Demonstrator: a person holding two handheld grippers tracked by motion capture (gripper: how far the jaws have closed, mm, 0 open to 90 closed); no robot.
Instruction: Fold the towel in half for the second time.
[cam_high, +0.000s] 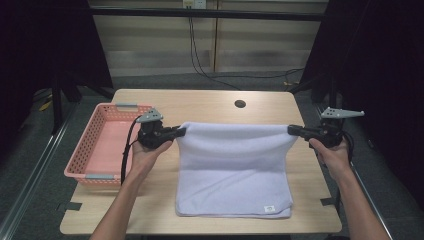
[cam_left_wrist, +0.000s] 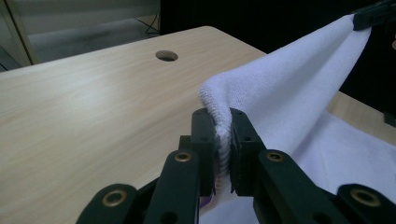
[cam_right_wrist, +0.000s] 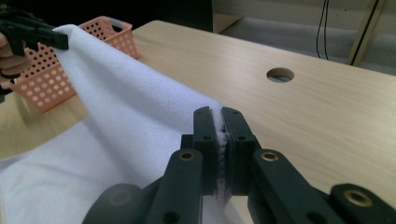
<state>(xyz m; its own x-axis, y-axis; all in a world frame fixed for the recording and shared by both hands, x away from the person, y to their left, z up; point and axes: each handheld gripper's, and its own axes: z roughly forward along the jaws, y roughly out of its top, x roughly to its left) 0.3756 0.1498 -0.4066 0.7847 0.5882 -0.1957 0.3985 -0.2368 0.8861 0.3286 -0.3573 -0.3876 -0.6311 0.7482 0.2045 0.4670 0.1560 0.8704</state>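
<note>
I have a white towel (cam_high: 232, 170) pinched at two corners, one in each of my tools. My left gripper (cam_high: 181, 131) is clamped tight on the towel's far left corner; in the left gripper view the two black jaws stand almost together with the ribbed hem squeezed between the pads. My right gripper (cam_high: 293, 129) is closed just as tight on the far right corner, and in the right gripper view only a thin seam of cloth shows between its jaws. Between the two grips the towel's far edge is lifted off the wooden table (cam_high: 210, 102) and hangs in a shallow sag, while its near part lies flat on the table, with a small label (cam_high: 269, 208) at the near right corner. A pink perforated basket (cam_high: 95, 137) sits to the left of the towel, just beside my left hand (cam_high: 147, 152). A round hole (cam_high: 240, 104) in the tabletop lies beyond the towel's raised edge. My right hand (cam_high: 334, 152) is at the towel's right, over the table's edge.
</note>
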